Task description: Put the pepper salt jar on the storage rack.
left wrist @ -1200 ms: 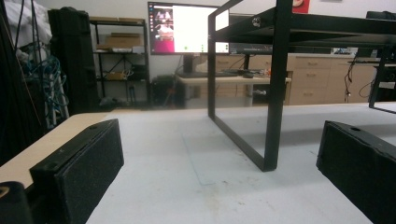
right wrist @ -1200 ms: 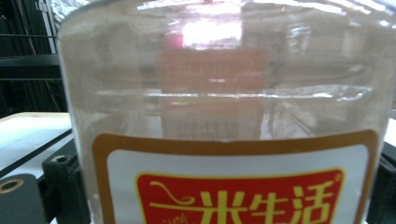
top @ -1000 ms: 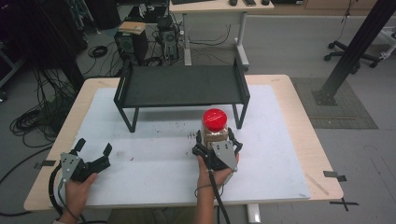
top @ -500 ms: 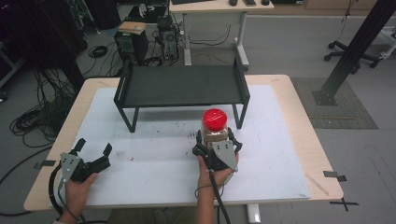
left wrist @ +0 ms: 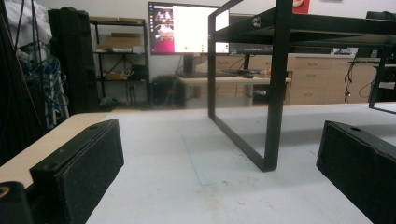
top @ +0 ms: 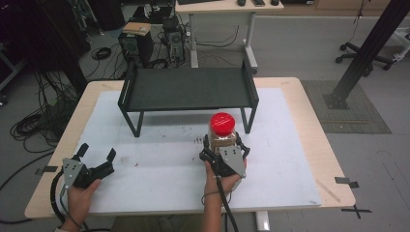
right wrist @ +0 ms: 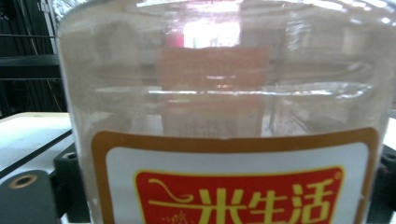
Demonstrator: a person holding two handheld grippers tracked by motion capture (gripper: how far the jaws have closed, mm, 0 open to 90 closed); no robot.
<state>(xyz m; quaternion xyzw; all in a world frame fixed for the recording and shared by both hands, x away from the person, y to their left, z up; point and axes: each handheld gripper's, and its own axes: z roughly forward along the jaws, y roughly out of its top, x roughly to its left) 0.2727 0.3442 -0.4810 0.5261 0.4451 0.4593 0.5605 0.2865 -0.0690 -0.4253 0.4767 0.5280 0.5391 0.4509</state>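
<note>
A clear plastic jar [top: 223,136] with a red lid [top: 222,123] and a red-and-yellow label stands on the white mat in front of the black rack's right leg. My right gripper [top: 223,145] reaches it from the near side, one jaw on each side of it. Its jaws have just been closing and the pads now sit against the jar's sides. In the right gripper view the jar [right wrist: 224,93] is pressed close between the two jaws. My left gripper [top: 98,151] rests at the mat's near left, open with nothing between its pads [left wrist: 79,168].
A low black metal rack [top: 188,89] stands across the far half of the white mat [top: 164,169]; its leg [left wrist: 275,93] rises ahead of the left gripper. Computers, cables and a desk are on the floor beyond the table.
The right gripper's jaws have drawn in around the jar. Neither hand has shifted, and the jar stands where it did.
</note>
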